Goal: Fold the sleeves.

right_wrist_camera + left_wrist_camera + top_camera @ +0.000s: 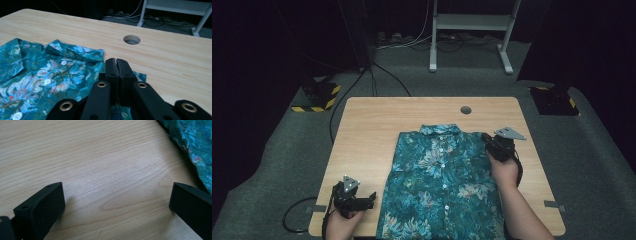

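Shirt [442, 182] first: a teal floral button-up lies flat, front up, in the lower middle of the high view, its collar [440, 129] toward the far edge of the worktop [372, 120] and its hem running off the bottom of the frame. Both sides look already turned in, since the body reads as a narrow rectangle, so I judge the folding is partway along, with a lengthwise fold from hem to collar likely to come.

My right gripper [488, 139] sits at the shirt's upper right corner, by the shoulder. In the right gripper view its jaws stand pressed together with no gap, tips over the cloth's edge [140, 75]; whether a thin layer of fabric is pinched between them I cannot tell. My left gripper [372, 196] rests on bare wood at the lower left of the high view, just beside the shirt's left edge, jaws wide apart and holding nothing; in the left gripper view the cloth [195, 142] sits in the upper right corner.

Next, I judge, both jaws need a matching pair of corners, gripped evenly so the fold stays square.

Hidden: the hem, the sleeves tucked beneath, and the fabric under my right forearm [517, 210].
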Demonstrator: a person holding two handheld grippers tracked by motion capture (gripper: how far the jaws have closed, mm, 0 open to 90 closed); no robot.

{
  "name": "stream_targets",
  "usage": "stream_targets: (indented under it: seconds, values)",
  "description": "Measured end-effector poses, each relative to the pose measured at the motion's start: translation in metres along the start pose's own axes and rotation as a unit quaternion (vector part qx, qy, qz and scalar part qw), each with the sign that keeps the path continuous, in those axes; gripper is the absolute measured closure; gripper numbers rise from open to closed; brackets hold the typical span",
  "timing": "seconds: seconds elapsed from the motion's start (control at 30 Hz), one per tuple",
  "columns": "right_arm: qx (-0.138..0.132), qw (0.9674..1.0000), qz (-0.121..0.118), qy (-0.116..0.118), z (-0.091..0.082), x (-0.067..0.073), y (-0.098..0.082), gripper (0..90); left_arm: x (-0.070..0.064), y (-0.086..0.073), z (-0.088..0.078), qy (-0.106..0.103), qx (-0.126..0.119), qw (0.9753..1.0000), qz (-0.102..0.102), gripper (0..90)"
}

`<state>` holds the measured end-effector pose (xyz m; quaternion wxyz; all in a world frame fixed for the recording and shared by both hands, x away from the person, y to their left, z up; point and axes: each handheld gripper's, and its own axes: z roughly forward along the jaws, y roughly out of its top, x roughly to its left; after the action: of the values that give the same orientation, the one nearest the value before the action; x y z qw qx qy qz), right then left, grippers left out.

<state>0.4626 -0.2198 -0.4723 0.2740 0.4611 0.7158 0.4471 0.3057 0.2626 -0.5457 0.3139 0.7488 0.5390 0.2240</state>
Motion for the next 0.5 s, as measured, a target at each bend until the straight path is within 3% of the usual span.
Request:
stream_targets:
  seconds: [0.5]
  values:
    - [0.006,0.9997,-0.018,0.017,0.017,0.022,0.006,88.4,0.000,0.000,0.000,-0.002,-0.001,1.0000,0.000,0.7]
